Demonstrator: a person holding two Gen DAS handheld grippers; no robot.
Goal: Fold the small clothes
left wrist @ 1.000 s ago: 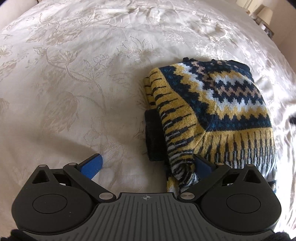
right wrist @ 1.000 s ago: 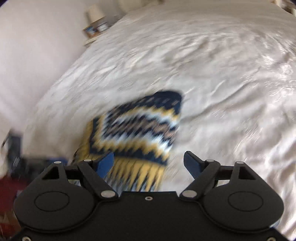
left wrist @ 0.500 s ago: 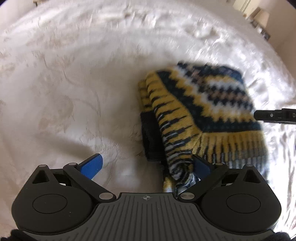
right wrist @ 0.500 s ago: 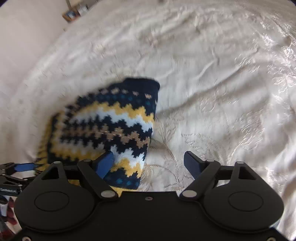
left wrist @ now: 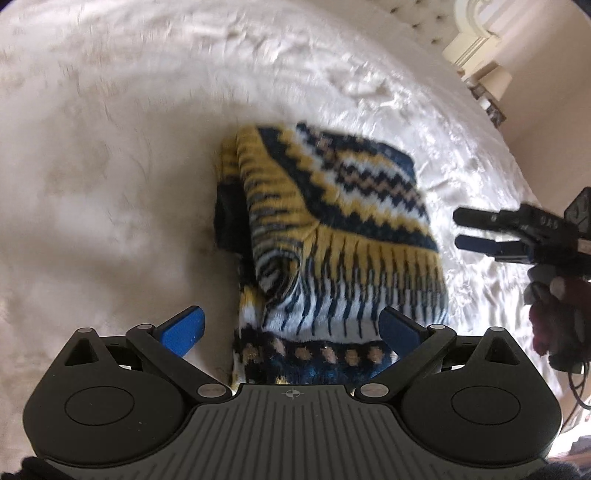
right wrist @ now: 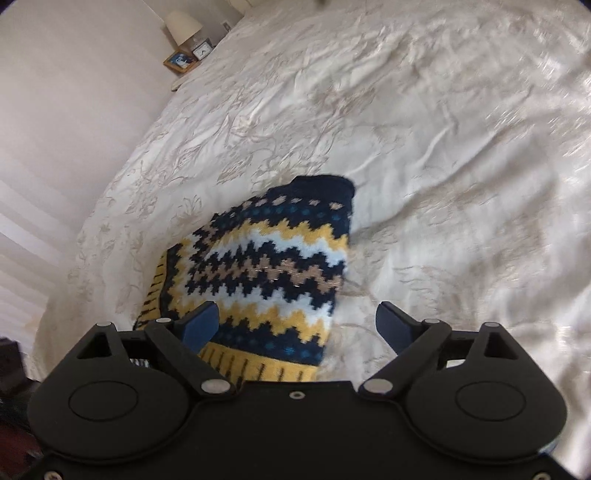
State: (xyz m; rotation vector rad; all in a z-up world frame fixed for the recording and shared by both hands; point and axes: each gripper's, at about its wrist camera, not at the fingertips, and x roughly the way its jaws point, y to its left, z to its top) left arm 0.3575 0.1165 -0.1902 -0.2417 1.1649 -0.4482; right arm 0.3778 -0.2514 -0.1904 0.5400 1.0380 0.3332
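A small knitted sweater (left wrist: 332,229), navy, yellow and white in zigzag bands, lies folded into a compact block on the cream bedspread (left wrist: 110,184). My left gripper (left wrist: 291,328) is open, its blue fingers straddling the near edge of the sweater without holding it. My right gripper (right wrist: 297,321) is open above the sweater's (right wrist: 273,266) yellow-ribbed end, its left finger over the knit and its right finger over the bedspread (right wrist: 443,147). The right gripper also shows in the left wrist view (left wrist: 476,232), just right of the sweater, fingers apart.
The bed's floral cream cover spreads wide on all sides. A bedside table with a lamp (right wrist: 183,24), a framed picture (right wrist: 181,61) and a small clock stands at the far left corner. A white wall (right wrist: 55,129) runs along the bed's left side.
Both grippers have shifted over the folded sweater. The left one slid right, so the sweater now sits between its fingers. The right one swung in closer and entered the left view.
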